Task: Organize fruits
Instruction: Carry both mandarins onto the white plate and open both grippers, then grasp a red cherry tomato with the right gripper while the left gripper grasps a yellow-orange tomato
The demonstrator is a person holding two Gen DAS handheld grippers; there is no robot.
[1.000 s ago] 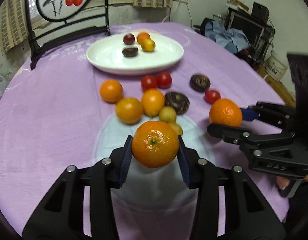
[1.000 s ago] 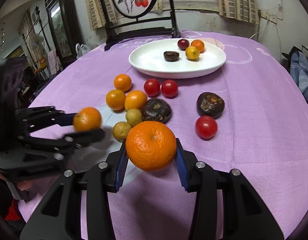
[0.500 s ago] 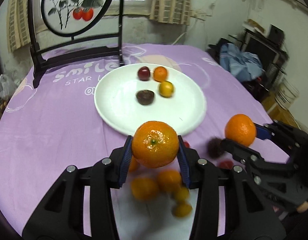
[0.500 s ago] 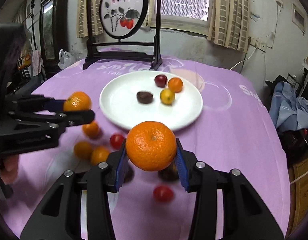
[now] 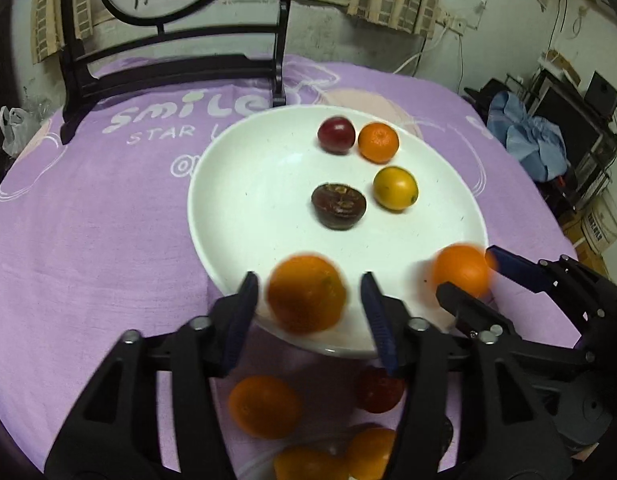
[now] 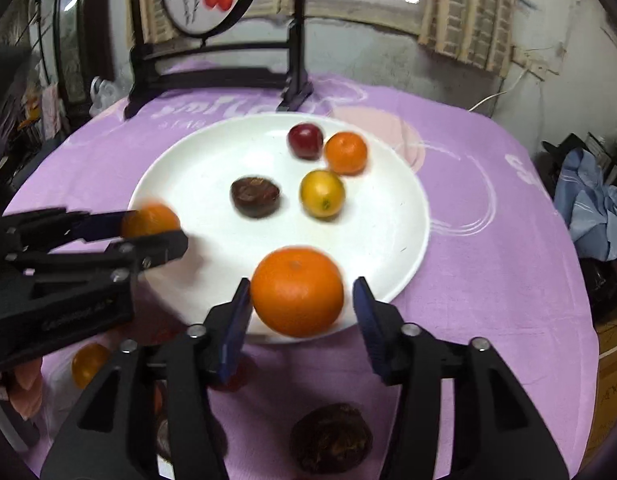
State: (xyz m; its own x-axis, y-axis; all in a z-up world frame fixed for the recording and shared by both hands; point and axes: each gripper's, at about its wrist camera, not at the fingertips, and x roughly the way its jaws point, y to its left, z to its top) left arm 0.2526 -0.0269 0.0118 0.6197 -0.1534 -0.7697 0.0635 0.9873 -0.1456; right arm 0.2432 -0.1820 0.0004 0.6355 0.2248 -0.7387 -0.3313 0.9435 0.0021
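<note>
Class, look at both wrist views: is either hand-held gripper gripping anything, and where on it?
Neither. Both sets of jaws are opening. An orange sits loose between the left hand-held gripper pads, another orange between the right hand-held gripper pads.

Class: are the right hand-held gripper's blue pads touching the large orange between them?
Apart. The right wrist view shows gaps beside the large orange as the right hand-held gripper opens.

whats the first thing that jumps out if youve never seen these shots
Two big oranges, one between each gripper's opening jaws: the left gripper with its blurred orange, the right gripper with its orange, both over the near rim of the white plate. The pads stand clear of both. Four small fruits already sit on the plate, on a purple tablecloth.
</note>
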